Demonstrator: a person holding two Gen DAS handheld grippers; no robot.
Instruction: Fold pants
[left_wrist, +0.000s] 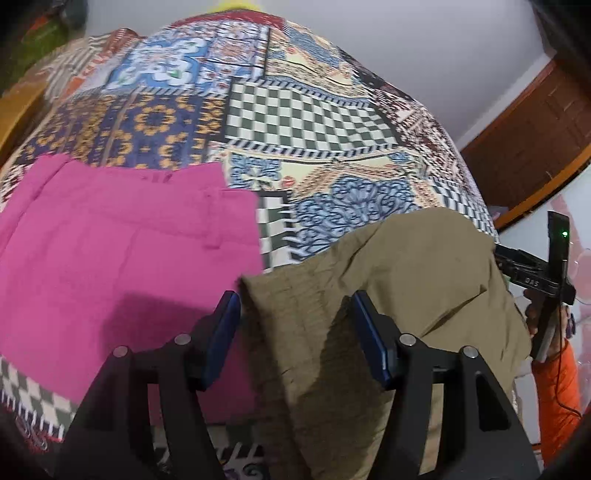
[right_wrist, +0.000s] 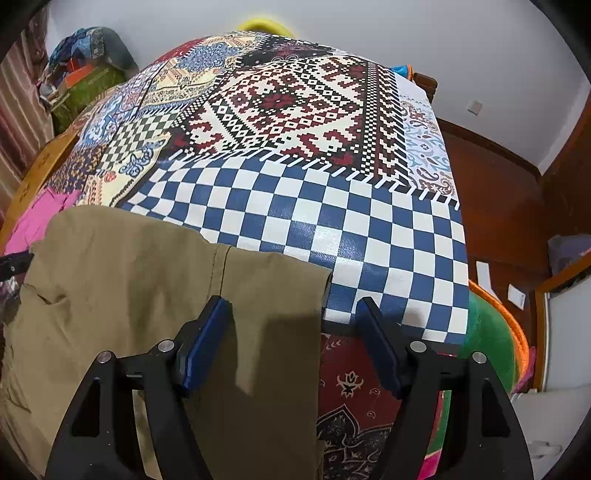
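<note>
The khaki pants (left_wrist: 388, 280) lie draped over the near edge of the table, part flat on top and part hanging down towards me, and that suits the fold: both near corners are free to be picked up. My left tongs (left_wrist: 295, 332) stand fairly wide and straddle the pants' left edge, with cloth between the blue pads (left_wrist: 223, 332), but I see no pad pressing on it, so I read them as not gripping yet. My right tongs (right_wrist: 295, 339) are also wide, set over the pants' right edge (right_wrist: 325, 280): the left pad is above khaki cloth, the right pad above the blue-and-white checked part of the tablecloth (right_wrist: 369, 236). Nothing is pinched there either.

Left of my left tongs, touching or just beside the khaki edge, a pink garment (left_wrist: 122, 258) lies flat, probably pants already folded and put aside. In the left view the other handheld gripper and an orange sleeve (left_wrist: 554, 384) show at far right, beyond the khaki cloth. I judge the next move to be closing both tongs on the two edges together.
</note>
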